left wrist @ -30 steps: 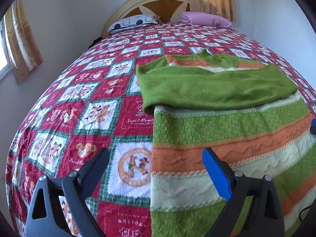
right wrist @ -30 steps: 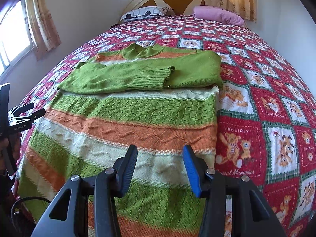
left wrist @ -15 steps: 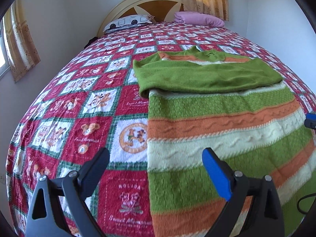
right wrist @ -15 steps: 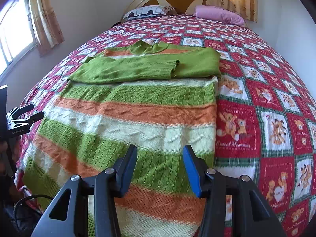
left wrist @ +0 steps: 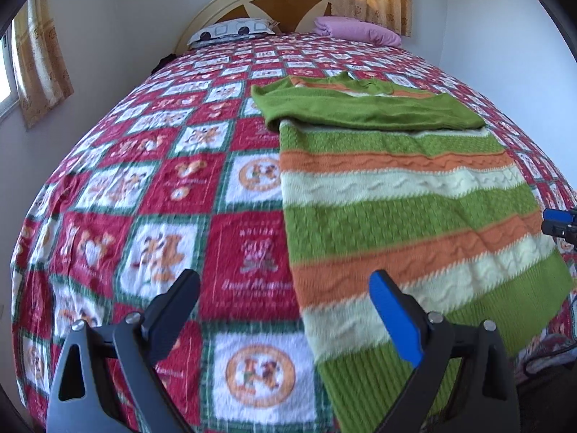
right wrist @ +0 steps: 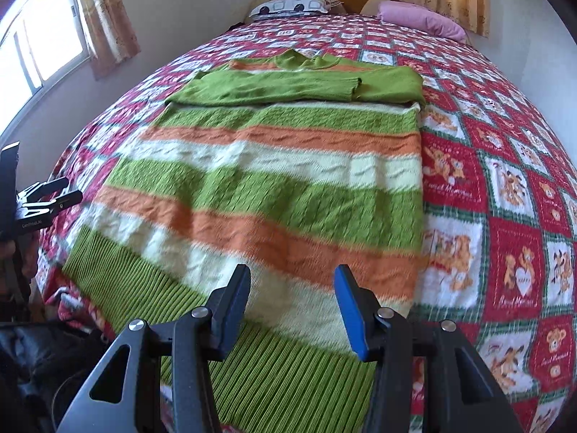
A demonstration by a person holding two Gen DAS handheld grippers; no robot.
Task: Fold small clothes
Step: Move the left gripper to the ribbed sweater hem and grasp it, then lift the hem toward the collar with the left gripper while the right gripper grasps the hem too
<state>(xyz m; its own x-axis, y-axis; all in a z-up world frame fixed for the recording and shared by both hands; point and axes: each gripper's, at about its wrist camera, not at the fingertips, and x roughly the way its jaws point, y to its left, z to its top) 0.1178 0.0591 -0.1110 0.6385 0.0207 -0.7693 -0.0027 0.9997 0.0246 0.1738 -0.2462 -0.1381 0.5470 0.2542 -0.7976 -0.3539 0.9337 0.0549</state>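
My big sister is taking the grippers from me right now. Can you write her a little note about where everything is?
Left gripper: open, empty, above the sweater's left edge.
Right gripper: open, empty, over the ribbed hem.
Striped sweater: flat on the bedspread, hem nearest you.
Done: both green sleeves folded across the chest.
Left: probably grab the hem and fold the body up toward the collar.

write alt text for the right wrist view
A striped green, orange and cream sweater lies flat on a red patchwork bedspread, sleeves folded across its chest. The open right claw hovers above its ribbed hem.
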